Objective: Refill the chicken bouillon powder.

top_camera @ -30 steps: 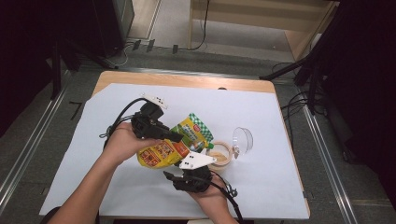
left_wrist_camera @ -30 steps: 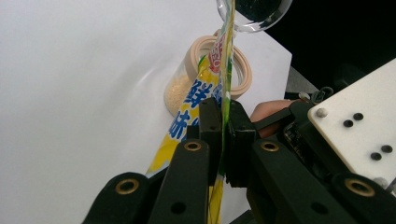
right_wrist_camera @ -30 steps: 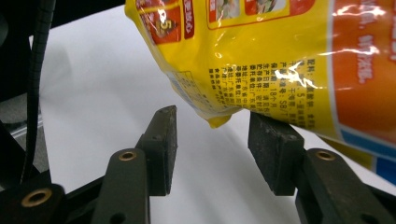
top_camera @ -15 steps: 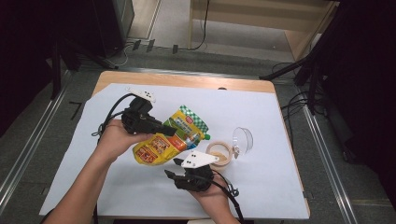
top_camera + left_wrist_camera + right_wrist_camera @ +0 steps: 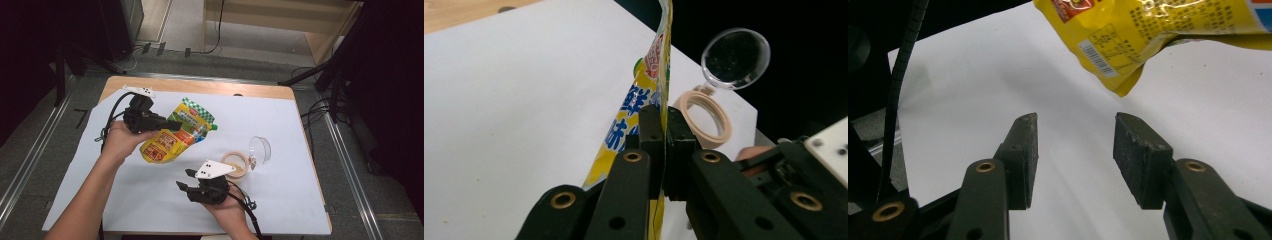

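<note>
A yellow and green pouch (image 5: 177, 131) with printed labels hangs above the white sheet, held at its edge by my left gripper (image 5: 169, 125), which is shut on it. From the left gripper view the pouch (image 5: 651, 85) stands edge-on between the two black pads (image 5: 651, 140). Near the table's front edge my right gripper (image 5: 186, 180) sits open, nothing between its fingers. Its own view has the pouch's lower corner (image 5: 1128, 40) hanging above and beyond the spread jaws (image 5: 1075, 150).
A beige ring (image 5: 236, 165) with a clear round lid (image 5: 259, 149) hinged upright lies right of the pouch. White paper (image 5: 300, 190) covers the wooden table (image 5: 210, 87). Metal rails and cables run along the floor on both sides.
My left gripper has carried the pouch up and toward the far left, away from the right gripper. The right gripper has stayed in place.
</note>
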A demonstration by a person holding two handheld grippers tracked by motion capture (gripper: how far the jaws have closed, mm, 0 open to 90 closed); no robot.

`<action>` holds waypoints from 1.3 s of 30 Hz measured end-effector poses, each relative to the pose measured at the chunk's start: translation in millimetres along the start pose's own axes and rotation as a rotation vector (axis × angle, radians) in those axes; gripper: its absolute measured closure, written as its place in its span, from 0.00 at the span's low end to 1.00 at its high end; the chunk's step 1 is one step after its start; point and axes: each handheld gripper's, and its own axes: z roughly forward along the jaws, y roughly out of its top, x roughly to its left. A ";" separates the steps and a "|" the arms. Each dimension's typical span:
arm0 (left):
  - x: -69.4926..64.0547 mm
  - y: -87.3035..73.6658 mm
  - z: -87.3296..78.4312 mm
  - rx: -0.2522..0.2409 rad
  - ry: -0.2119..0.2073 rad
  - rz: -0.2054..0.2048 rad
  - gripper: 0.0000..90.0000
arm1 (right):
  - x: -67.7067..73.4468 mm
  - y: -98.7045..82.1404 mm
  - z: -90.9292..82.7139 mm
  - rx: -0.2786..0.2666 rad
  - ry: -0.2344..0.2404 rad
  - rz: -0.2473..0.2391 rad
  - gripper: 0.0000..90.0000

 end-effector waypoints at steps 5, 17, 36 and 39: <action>9.9 -0.4 5.4 -0.034 0.028 -0.002 1.00 | -0.7 -0.3 -1.1 0.001 -0.006 0.000 0.60; 36.1 -12.6 13.8 -0.075 0.070 -0.049 0.99 | -2.9 -1.4 -7.2 -0.011 -0.018 0.018 0.60; 32.0 -37.7 -16.8 -0.064 0.097 -0.034 0.96 | -5.5 5.8 -17.9 -0.032 -0.006 0.046 0.60; 31.5 -44.2 -22.6 -0.070 0.101 -0.040 0.96 | -5.8 6.8 -19.1 -0.034 -0.006 0.047 0.60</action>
